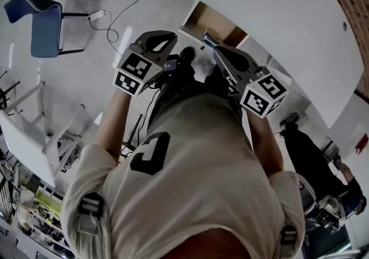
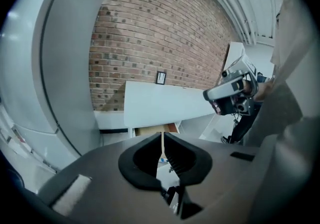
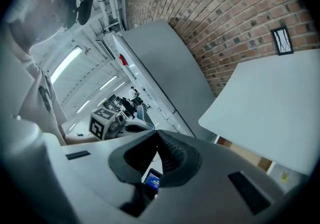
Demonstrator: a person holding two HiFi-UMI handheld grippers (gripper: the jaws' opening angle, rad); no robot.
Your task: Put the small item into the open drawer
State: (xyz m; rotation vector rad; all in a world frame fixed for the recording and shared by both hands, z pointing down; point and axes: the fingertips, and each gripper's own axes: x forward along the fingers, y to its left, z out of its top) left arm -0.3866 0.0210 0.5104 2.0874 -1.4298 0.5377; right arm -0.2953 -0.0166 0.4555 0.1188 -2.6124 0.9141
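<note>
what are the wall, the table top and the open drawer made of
Wall: red-brown brick, rough and matt, with pale mortar lines between the courses.
Table top: smooth white board, probably laminate or paint; even colour, no grain.
Drawer: tan inside, likely bare wood or fibreboard; too small to be sure.

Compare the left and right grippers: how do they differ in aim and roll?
Aim: the left gripper has the open drawer straight beyond its jaws; the right gripper has it off to the lower right. Roll: the white table looks near level in the left gripper view, steeply slanted in the right gripper view. Shared: both have jaws shut, nothing between them.
</note>
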